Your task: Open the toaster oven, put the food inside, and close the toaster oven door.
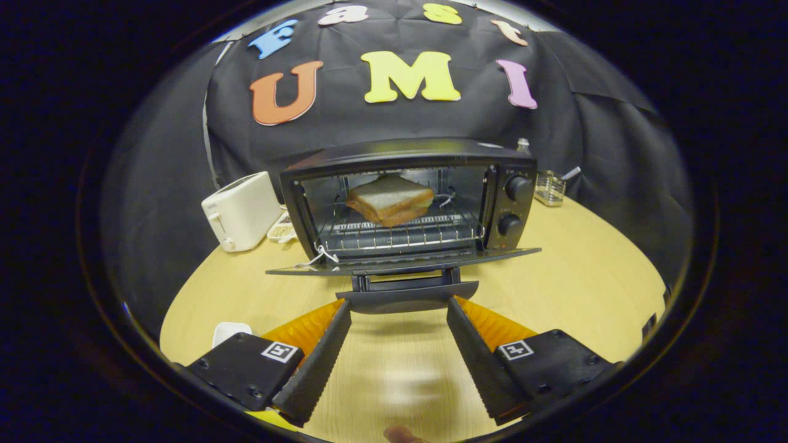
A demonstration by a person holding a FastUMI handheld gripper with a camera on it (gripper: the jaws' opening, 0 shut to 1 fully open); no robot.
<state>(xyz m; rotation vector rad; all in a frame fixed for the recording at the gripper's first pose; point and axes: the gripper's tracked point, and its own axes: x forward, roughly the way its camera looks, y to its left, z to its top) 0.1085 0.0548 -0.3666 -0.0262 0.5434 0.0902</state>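
A black toaster oven (406, 154) stands on the wooden table with its door (403, 259) folded down flat toward me. Inside, a sandwich (389, 200) of toasted bread lies tilted on the wire rack (400, 232). The door's handle bar (406, 296) sticks out at the front. My gripper (399, 303) is open, its two fingertips spread wide at either end of that handle, just under it. Nothing is held between the fingers.
A white pop-up toaster (241, 211) stands left of the oven, with a small dish (282, 230) between them. A clear container (549, 188) sits behind the oven on the right. A white object (231, 332) lies near my left finger. Bare tabletop (578, 277) stretches to the right.
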